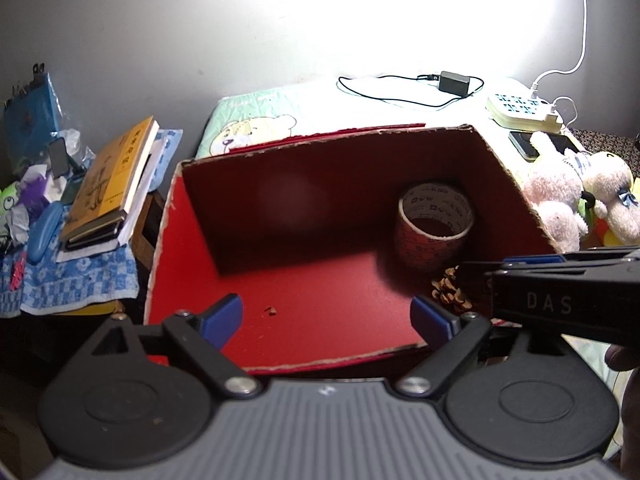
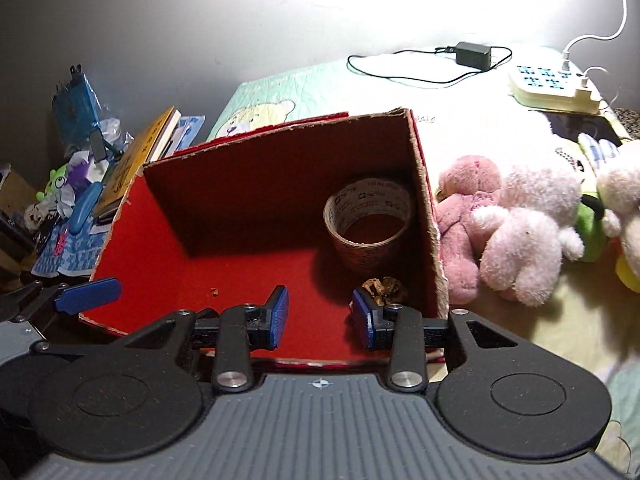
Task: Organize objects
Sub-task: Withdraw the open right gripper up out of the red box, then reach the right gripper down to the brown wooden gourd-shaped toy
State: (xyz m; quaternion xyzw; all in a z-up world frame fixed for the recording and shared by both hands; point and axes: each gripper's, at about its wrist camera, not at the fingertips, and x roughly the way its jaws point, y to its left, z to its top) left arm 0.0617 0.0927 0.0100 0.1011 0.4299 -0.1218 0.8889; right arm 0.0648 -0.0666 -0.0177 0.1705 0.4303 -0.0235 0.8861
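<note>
Red lines the inside of an open cardboard box [image 1: 280,280] that stands on a bed covered with a cartoon-bear sheet [image 1: 256,128]. Left of the box, off the bed's edge, a yellow book [image 1: 108,184] lies tilted on a cluttered pile, its long side running up and away toward the wall.

Over the box's near rim the left tool [image 1: 326,320] hangs with its blue pads spread wide and nothing between them. Just beside it the right tool [image 2: 320,318] stands about half open, also empty, pointing down into the box.

In the box's far right corner a roll of packing tape [image 2: 370,222] stands on its flat end, its core axis upright and the hole facing up. A pine cone [image 2: 382,290] lies on the red floor near the right wall, just in front of the roll; which way it points cannot be told.

Right of the box, against its outer wall, pink and white plush toys [image 2: 516,236] lie in a heap. Toward the bed's far right corner sit a black power adapter [image 2: 474,55] and a white power strip [image 2: 554,88].
</note>
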